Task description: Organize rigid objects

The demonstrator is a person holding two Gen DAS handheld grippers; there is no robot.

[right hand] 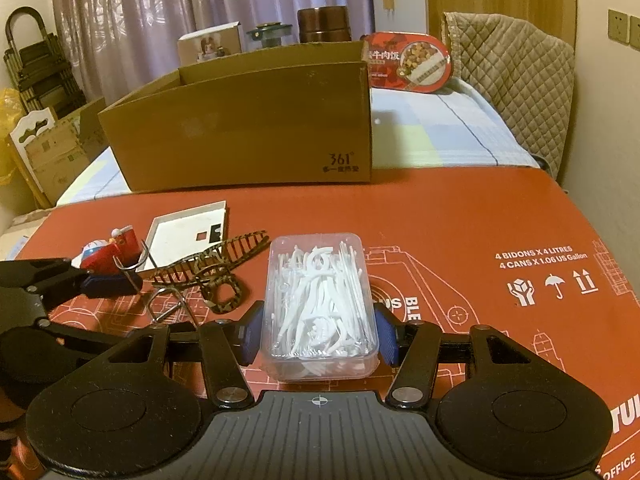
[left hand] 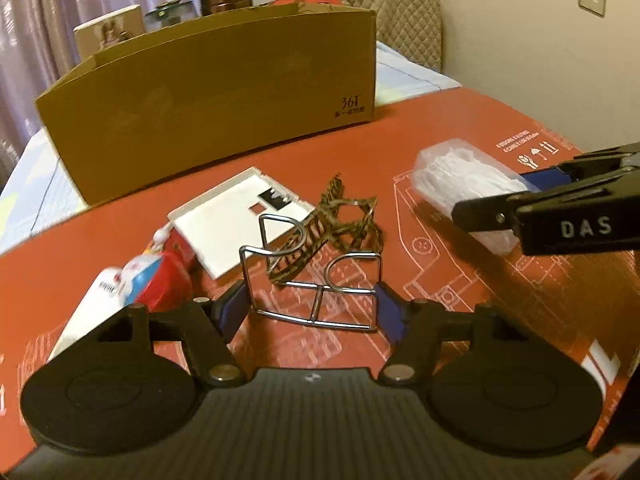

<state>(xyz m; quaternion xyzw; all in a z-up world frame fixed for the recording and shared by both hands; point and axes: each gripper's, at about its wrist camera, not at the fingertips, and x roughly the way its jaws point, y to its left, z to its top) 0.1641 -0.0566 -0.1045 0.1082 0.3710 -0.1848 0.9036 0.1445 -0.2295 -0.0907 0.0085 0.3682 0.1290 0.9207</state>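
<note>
A chrome wire rack [left hand: 316,280] stands on the red sheet [left hand: 460,140] between the fingers of my left gripper [left hand: 310,306], whose blue pads sit at both its sides, touching or nearly so. A clear plastic box of white floss picks [right hand: 320,304] lies between the fingers of my right gripper [right hand: 318,336], pads against its sides. The floss box also shows in the left wrist view [left hand: 464,192]. A brown patterned hair claw [left hand: 332,224] lies just behind the rack. A white lid [left hand: 236,220] and a red and blue toy [left hand: 156,276] lie at the left.
An open cardboard box [right hand: 240,128] stands at the back of the red sheet. Behind it are a red food tin [right hand: 408,62], a brown canister [right hand: 324,24] and a small carton. A quilted chair [right hand: 516,80] stands back right. The red sheet's right half [right hand: 520,220] is bare.
</note>
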